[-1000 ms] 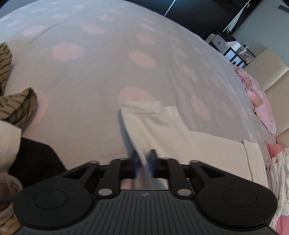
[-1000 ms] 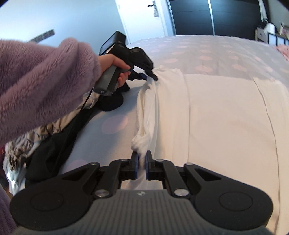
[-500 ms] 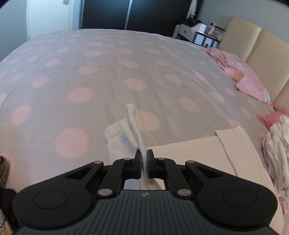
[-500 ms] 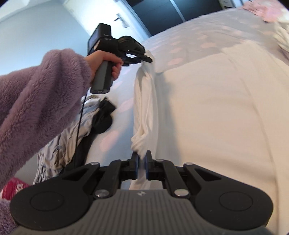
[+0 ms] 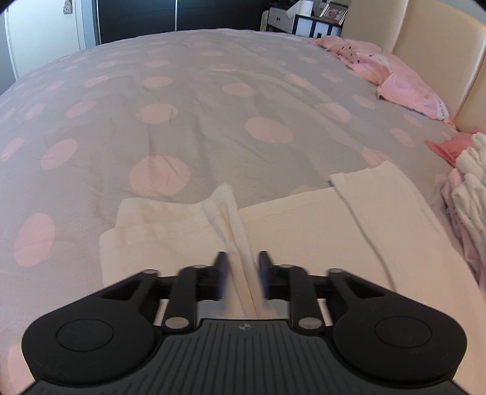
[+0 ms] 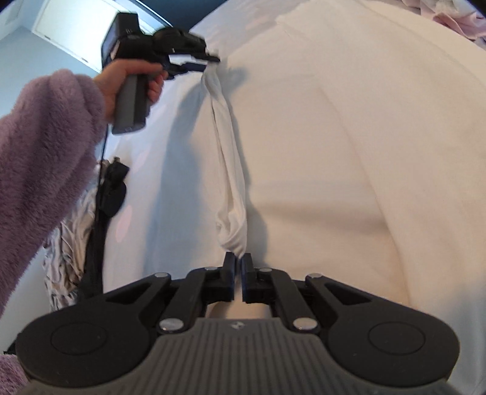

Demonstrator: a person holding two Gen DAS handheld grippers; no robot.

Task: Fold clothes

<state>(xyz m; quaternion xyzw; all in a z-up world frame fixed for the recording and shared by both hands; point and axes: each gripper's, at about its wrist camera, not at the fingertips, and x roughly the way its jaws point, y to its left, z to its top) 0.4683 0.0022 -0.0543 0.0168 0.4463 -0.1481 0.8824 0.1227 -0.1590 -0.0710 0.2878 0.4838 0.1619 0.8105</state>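
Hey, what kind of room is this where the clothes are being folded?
Most likely a bedroom. A white garment lies on a wide bed under a grey cover with pink dots; pink pillows rest against a padded headboard, and dark wardrobe doors stand beyond the bed.

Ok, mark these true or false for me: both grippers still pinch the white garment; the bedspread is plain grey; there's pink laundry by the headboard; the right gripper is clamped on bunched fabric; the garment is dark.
1. Both grippers pinch the white garment: false. The left gripper has just been opening, and the fabric ridge between its pads lies loose.
2. The bedspread is plain grey: false. It carries pink dots.
3. Pink laundry lies by the headboard: true.
4. The right gripper is clamped on bunched fabric: true.
5. The garment is dark: false. It is white.
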